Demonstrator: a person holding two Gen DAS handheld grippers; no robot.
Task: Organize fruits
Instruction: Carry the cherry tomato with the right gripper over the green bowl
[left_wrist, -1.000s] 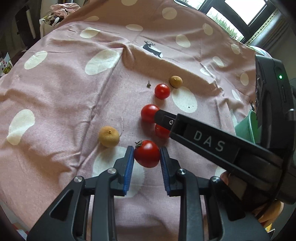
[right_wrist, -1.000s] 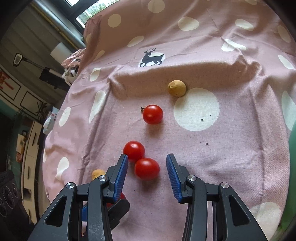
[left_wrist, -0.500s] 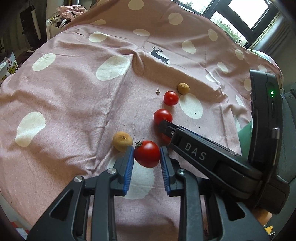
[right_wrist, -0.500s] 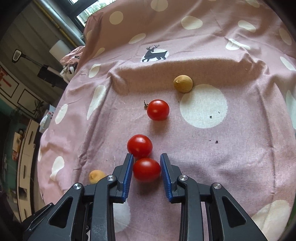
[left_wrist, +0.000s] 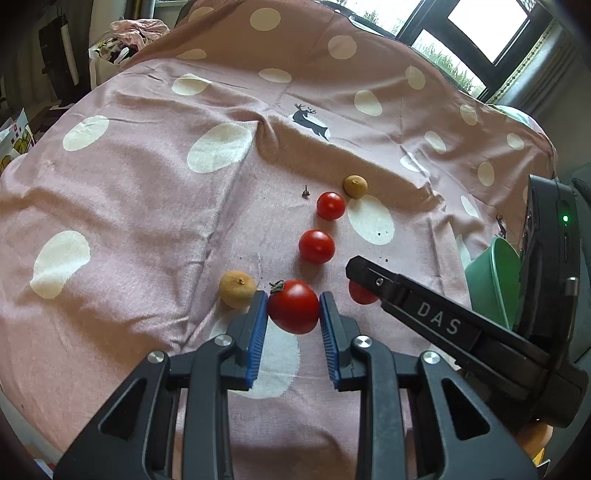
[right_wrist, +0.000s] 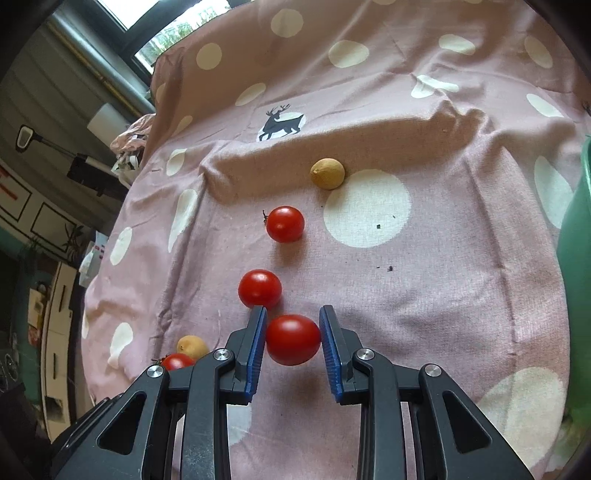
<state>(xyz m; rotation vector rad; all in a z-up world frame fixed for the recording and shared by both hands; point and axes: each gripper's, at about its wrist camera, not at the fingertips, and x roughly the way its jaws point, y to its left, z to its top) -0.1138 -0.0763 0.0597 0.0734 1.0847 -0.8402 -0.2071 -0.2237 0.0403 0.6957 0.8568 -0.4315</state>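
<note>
My left gripper (left_wrist: 293, 306) is shut on a red tomato with a green stem (left_wrist: 293, 306) and holds it above the pink dotted cloth (left_wrist: 147, 184). My right gripper (right_wrist: 293, 338) is shut on a second red tomato (right_wrist: 293, 339), lifted off the cloth; part of that tomato shows in the left wrist view (left_wrist: 360, 293). Two more tomatoes lie on the cloth (left_wrist: 316, 246) (left_wrist: 330, 205), also in the right wrist view (right_wrist: 259, 288) (right_wrist: 285, 224). Two tan longans lie there too, one near (left_wrist: 237, 288) (right_wrist: 192, 346) and one far (left_wrist: 355, 186) (right_wrist: 327, 173).
A green bowl (left_wrist: 493, 280) stands at the right, its rim at the right edge of the right wrist view (right_wrist: 578, 240). A small loose stem (left_wrist: 305, 192) lies on the cloth. The cloth has a raised fold (right_wrist: 332, 129) behind the fruit. Windows and room clutter lie beyond.
Both grippers closed on their tomatoes and lifted them off the cloth. The right gripper was open around its tomato one second ago. Both views have pulled back from the fruit.
</note>
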